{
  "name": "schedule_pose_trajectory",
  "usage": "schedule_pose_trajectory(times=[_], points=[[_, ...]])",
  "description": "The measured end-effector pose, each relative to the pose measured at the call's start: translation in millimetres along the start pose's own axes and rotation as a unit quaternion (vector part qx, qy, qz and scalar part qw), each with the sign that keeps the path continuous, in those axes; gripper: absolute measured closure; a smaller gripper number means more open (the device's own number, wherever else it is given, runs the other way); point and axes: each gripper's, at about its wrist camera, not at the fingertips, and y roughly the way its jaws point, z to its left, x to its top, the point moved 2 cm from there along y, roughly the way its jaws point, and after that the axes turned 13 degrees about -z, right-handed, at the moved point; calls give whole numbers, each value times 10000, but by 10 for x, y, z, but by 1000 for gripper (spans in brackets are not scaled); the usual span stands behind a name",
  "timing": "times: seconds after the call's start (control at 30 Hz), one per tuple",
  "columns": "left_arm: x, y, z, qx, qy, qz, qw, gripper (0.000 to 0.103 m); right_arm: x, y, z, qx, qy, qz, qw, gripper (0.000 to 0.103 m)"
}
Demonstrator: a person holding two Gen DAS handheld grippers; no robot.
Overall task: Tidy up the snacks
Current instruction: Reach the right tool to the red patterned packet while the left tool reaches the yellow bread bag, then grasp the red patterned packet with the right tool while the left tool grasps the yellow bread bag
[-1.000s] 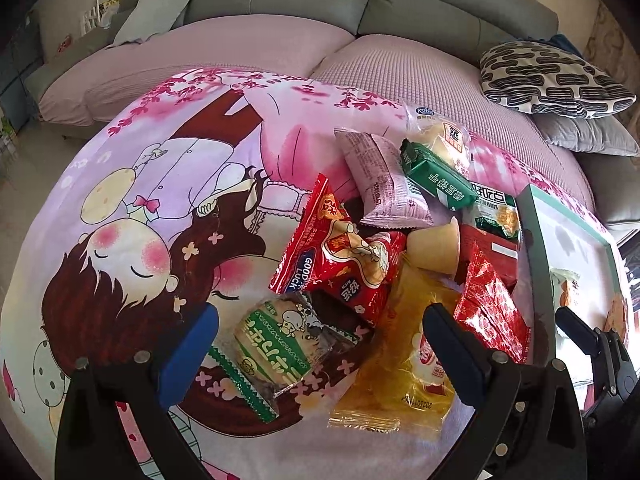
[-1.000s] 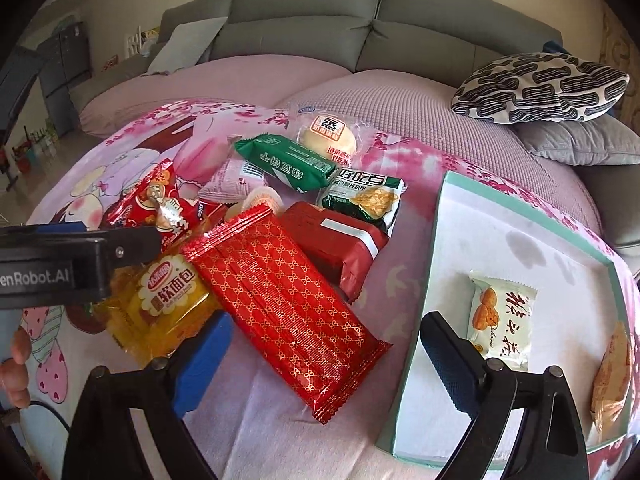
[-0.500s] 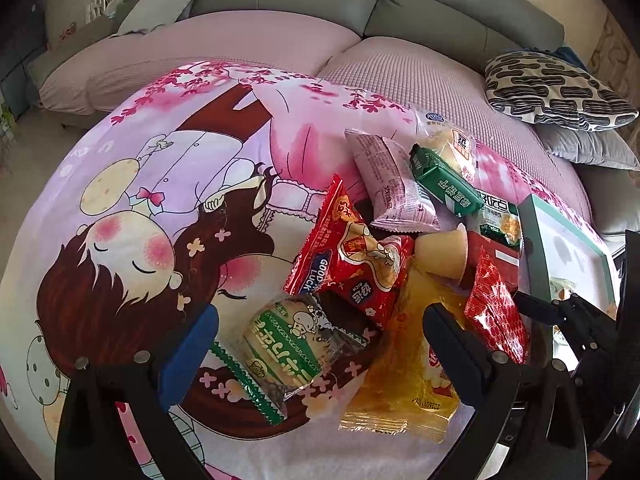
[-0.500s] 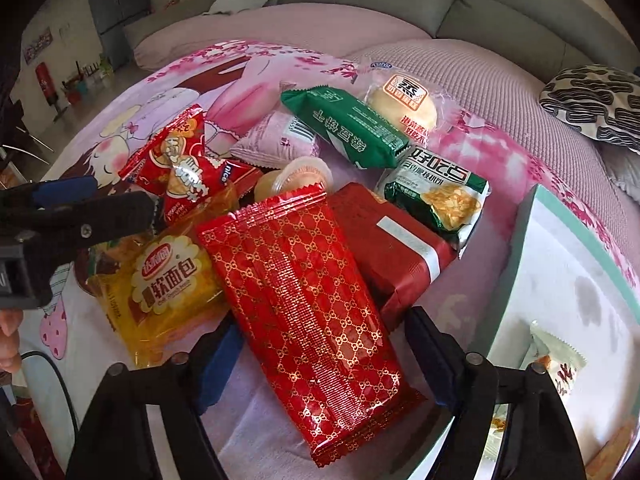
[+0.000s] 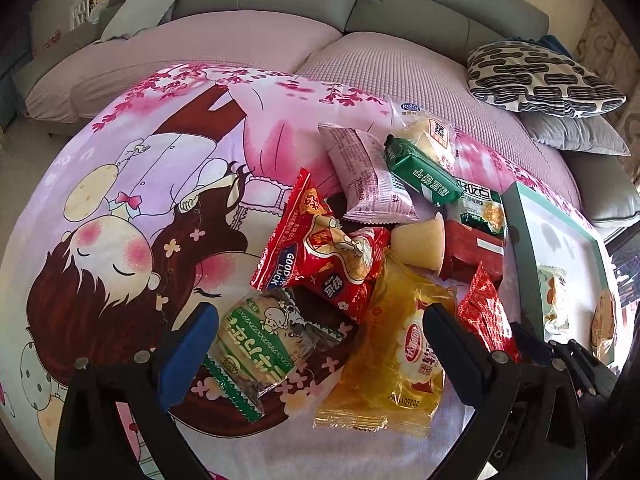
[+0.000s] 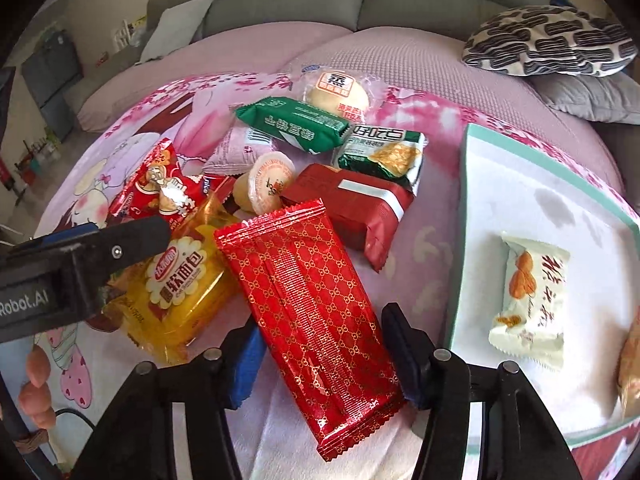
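Note:
A pile of snack packets lies on a pink cartoon cloth. My right gripper [image 6: 324, 356] is open, its fingers on either side of a long red patterned packet [image 6: 312, 304], which also shows in the left wrist view [image 5: 484, 320]. My left gripper [image 5: 316, 340] is open over a green-and-white biscuit packet [image 5: 260, 344] and a yellow bread packet [image 5: 396, 344]; the yellow packet also shows in the right wrist view [image 6: 180, 280]. A teal-rimmed white tray [image 6: 464, 184] at the right holds a cream nut packet [image 6: 532, 300].
Other snacks lie behind: a dark red packet [image 6: 356, 204], a green wafer packet [image 6: 292, 124], a jelly cup [image 6: 268, 180], a red cartoon bag [image 5: 320, 248] and a pink packet [image 5: 364, 172]. A grey sofa with a patterned cushion [image 5: 536, 76] stands beyond.
My right gripper has moved forward and down so that the long red packet now lies between its fingers. My left gripper has edged closer to the pile.

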Motion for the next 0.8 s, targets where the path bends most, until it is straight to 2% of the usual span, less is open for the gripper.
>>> schedule_pose_trajectory(times=[0.2,0.37,0.5,0.67,0.8], points=[[-44,27,-139,-142,212,74,9996,1,-146,-145,-10,-374,438,-28,9983,44],[-105,90,-277,-216,424,190,9987,1,-192,-187,-84,-363,656,-80,9972,44],[-170,141,-399,-286,582,284,9975,1,-200,-182,-69,-347,588,-107,9976,44],[-212,188,-449,-165,728,271,9968,1,-212,-180,-79,-382,527,-100,9978,45],[-194,178,-336,3,555,183,9983,2,-210,-172,-71,-392,504,-66,9979,44]])
